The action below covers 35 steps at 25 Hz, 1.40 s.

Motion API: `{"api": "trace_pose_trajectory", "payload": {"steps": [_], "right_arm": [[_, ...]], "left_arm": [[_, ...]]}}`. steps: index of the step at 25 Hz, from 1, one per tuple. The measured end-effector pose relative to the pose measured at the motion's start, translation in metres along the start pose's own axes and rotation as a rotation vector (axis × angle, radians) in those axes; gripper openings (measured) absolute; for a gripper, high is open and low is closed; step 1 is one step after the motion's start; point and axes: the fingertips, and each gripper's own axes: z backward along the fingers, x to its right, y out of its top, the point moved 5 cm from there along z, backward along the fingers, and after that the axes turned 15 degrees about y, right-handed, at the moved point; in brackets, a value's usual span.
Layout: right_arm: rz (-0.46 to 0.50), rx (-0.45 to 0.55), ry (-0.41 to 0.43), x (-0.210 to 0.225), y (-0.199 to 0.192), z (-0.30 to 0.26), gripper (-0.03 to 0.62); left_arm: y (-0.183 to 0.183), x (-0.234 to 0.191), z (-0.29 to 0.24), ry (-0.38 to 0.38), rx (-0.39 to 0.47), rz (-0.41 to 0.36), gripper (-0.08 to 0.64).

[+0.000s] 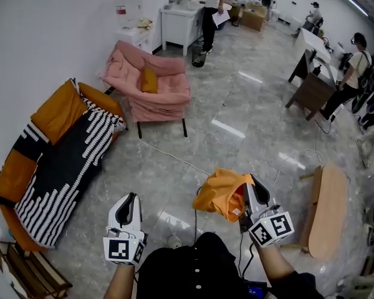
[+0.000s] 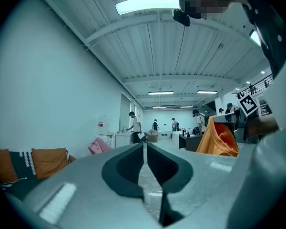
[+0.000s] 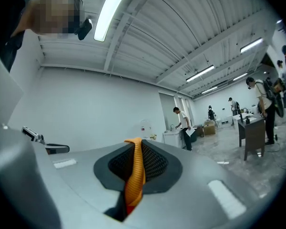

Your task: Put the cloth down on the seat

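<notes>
My right claw is clamped on the orange cloth, over grey floor. My left claw is closed, holding nothing. Pink armchair far left; striped sofa nearer, left.

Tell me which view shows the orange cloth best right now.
The head view: the whole orange cloth hangs bunched from the right gripper. The left gripper view shows it draped, off to the right. The right gripper view shows only a thin strip pinched between its jaws.

One cloth, one armchair, one sofa
</notes>
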Motion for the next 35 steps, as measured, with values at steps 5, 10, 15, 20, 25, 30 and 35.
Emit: {"api": "trace_pose_trajectory", "payload": {"steps": [5, 10, 15, 20, 25, 30, 35], "right_arm": [[-0.006, 0.001, -0.026, -0.007, -0.003, -0.007, 0.037], [-0.009, 0.008, -0.019, -0.005, -0.001, -0.026, 0.037], [-0.014, 0.010, -0.007, 0.008, 0.000, -0.050, 0.037], [-0.016, 0.020, -0.003, 0.035, -0.001, -0.079, 0.037], [-0.012, 0.023, 0.008, 0.065, 0.002, -0.111, 0.037], [-0.013, 0.028, 0.012, 0.097, 0.008, -0.141, 0.037], [-0.015, 0.032, 0.032, 0.127, 0.012, -0.171, 0.037]], "left_arm": [[-0.007, -0.019, -0.004, 0.002, -0.020, 0.003, 0.025], [-0.013, -0.030, -0.016, 0.005, -0.014, 0.010, 0.025], [-0.010, -0.033, -0.041, 0.019, -0.020, 0.011, 0.025], [-0.005, -0.033, -0.073, 0.034, -0.024, 0.002, 0.025], [-0.006, -0.034, -0.115, 0.038, -0.019, -0.004, 0.025], [0.006, -0.028, -0.160, 0.045, -0.024, -0.008, 0.025], [0.010, -0.023, -0.201, 0.060, -0.017, -0.013, 0.025]]}}
